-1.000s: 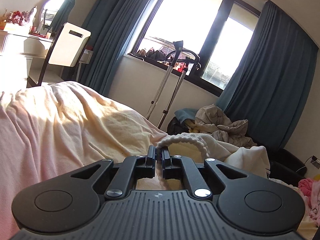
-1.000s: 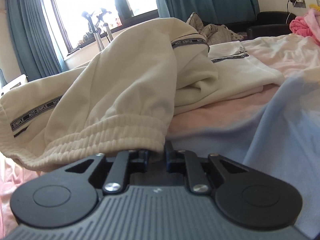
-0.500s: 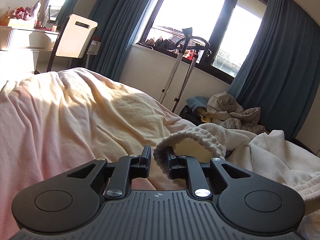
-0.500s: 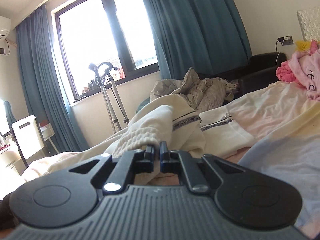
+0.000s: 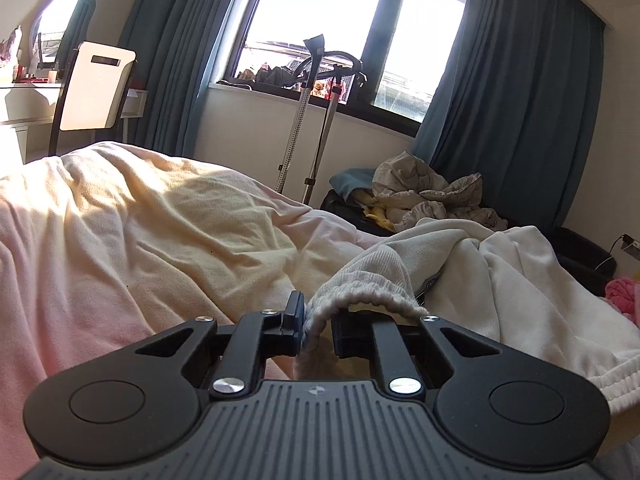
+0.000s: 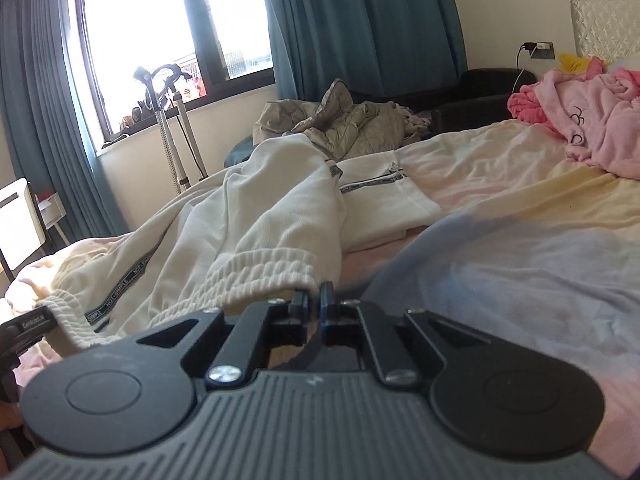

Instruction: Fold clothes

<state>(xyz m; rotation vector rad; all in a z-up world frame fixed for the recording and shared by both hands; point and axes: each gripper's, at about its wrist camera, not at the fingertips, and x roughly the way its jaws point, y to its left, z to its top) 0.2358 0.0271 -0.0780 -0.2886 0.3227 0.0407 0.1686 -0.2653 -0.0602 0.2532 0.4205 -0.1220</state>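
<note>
On the bed, the cream trousers lie crumpled; their ribbed hem droops between my left gripper, parted wide. My right gripper, nearly closed and empty, sits just beside their cuff.

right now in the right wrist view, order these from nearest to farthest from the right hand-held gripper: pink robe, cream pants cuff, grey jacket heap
1. cream pants cuff, just ahead-left of the right hand-held gripper
2. pink robe, far right on the bed
3. grey jacket heap, beyond the bed, under the curtain
</note>
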